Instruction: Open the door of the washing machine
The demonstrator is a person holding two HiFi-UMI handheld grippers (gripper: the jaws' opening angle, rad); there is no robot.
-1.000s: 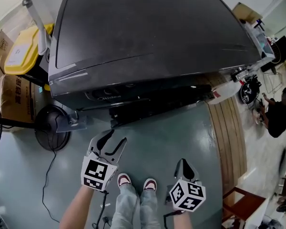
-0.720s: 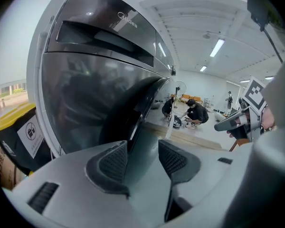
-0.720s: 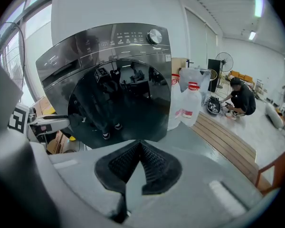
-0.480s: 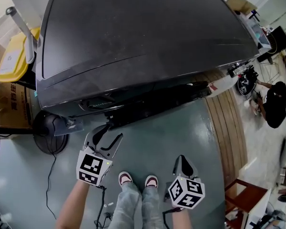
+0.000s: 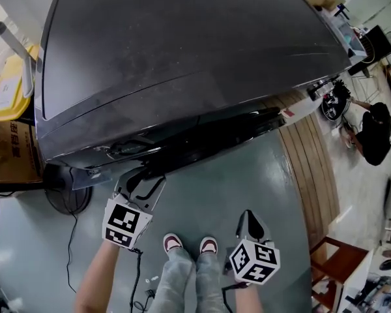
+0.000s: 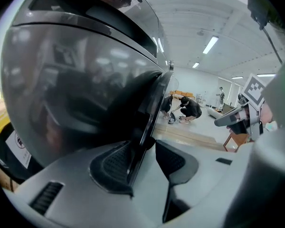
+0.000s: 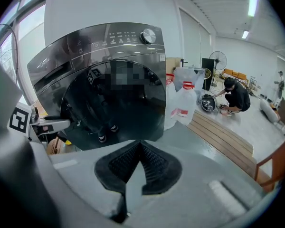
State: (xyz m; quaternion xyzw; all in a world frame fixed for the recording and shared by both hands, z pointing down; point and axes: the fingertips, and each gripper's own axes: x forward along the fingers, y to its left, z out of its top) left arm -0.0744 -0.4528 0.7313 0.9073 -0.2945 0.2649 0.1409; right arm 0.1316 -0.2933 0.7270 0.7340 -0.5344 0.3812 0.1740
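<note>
Door (image 6: 80, 89) edge of washing machine (image 5: 182, 64), at 12 o'clock from the person, stands between the parted jaws of left gripper (image 5: 143, 180). These have just been closing but do not yet clamp, and appear set for a pull. Right gripper (image 5: 249, 222), at 5 o'clock, is closed, empty and idle. Count: one machine, one door, two grippers.

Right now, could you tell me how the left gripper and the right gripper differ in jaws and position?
On the left gripper the jaws stand apart and have just been closing, with the edge of the door between them; on the right gripper they are together and empty. The left gripper is up at the washing machine; the right gripper hangs back above the floor. Both carry a marker cube.
</note>
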